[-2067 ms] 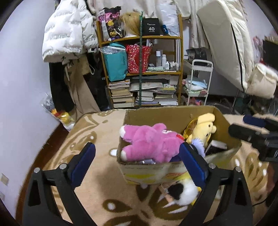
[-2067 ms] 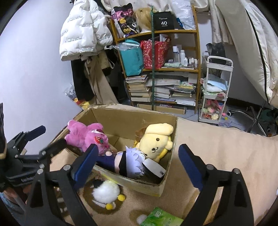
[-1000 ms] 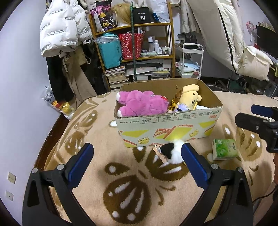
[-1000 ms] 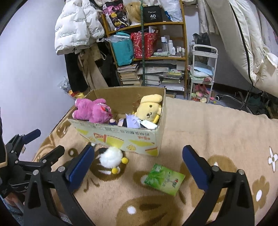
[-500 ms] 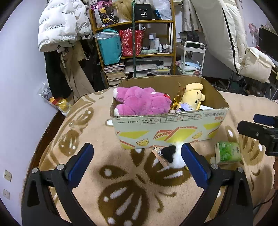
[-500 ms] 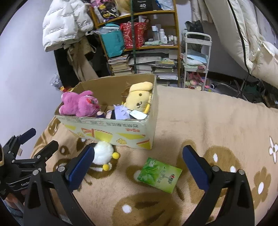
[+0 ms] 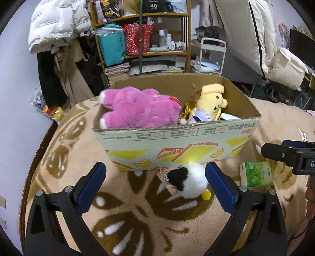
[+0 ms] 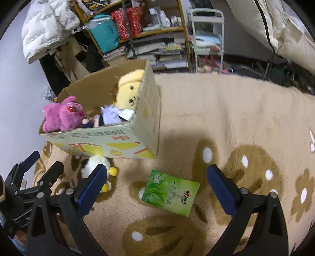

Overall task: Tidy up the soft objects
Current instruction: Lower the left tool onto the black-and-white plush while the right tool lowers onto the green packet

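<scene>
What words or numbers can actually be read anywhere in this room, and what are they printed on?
"40": black box on the top shelf.
Cardboard box: printed characters upside down, not legible.
Green tissue pack: Chinese characters and a logo, too blurred to read.
White puffer jacket: repeated lettering, too small.

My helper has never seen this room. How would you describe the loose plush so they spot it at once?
Find the cardboard box on the tan rug. The plush lies on the rug against the box's front, outside it. It is a white ball with a black patch and yellow pompoms, unlike the flat green pack nearby.
</scene>
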`<state>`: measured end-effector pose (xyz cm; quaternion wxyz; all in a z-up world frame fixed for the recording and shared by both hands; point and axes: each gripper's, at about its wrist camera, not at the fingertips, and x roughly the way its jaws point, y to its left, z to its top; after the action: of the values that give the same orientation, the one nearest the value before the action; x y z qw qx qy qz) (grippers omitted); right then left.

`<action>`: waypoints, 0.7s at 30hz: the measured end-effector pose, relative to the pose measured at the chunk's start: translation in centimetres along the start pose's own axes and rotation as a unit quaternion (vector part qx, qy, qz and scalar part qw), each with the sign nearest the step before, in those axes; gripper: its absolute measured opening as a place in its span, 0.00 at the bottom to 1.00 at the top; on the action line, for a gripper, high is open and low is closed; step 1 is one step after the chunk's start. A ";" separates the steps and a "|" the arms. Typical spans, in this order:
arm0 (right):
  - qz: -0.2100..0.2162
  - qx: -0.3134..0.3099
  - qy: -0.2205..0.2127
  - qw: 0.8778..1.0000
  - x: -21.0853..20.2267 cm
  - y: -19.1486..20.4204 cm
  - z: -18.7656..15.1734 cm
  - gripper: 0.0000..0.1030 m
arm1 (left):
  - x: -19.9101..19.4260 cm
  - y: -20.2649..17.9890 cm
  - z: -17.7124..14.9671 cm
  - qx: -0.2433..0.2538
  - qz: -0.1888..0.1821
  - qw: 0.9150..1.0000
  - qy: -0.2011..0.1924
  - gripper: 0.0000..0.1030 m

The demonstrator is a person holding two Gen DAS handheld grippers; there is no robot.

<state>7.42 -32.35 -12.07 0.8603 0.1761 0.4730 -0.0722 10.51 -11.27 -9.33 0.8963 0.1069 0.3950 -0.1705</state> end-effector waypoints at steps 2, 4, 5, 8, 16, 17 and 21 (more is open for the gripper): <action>0.003 0.011 0.011 1.000 0.7 -0.2 0.1 1.00 | 0.7 -0.3 0.0 0.002 -0.004 1.000 0.008 0.97; 0.005 0.021 0.022 1.000 1.4 -0.5 0.0 1.00 | 1.4 -0.6 -0.1 0.005 -0.007 1.000 0.013 0.97; 0.002 0.025 0.029 0.999 1.8 -0.7 0.0 1.00 | 1.7 -0.8 -0.2 0.006 -0.007 1.000 0.013 0.97; -0.006 0.039 0.052 0.998 2.9 -1.2 -0.2 1.00 | 2.7 -1.3 -0.4 0.015 -0.007 1.000 0.019 0.97; 0.001 0.074 0.094 0.993 5.1 -2.6 -0.5 1.00 | 4.9 -2.0 -0.8 0.021 -0.014 0.999 0.042 0.97; 0.003 0.076 0.098 0.992 5.3 -2.7 -0.6 1.00 | 5.1 -2.0 -0.9 0.022 -0.016 0.999 0.046 0.97; 0.003 0.073 0.112 0.991 6.1 -2.5 -0.8 1.00 | 5.9 -2.4 -1.1 0.021 -0.030 0.997 0.063 0.97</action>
<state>9.40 -34.14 -18.15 0.7868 0.2471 0.5592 -0.0842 12.52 -14.40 -14.57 0.8617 0.1239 0.4503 -0.1985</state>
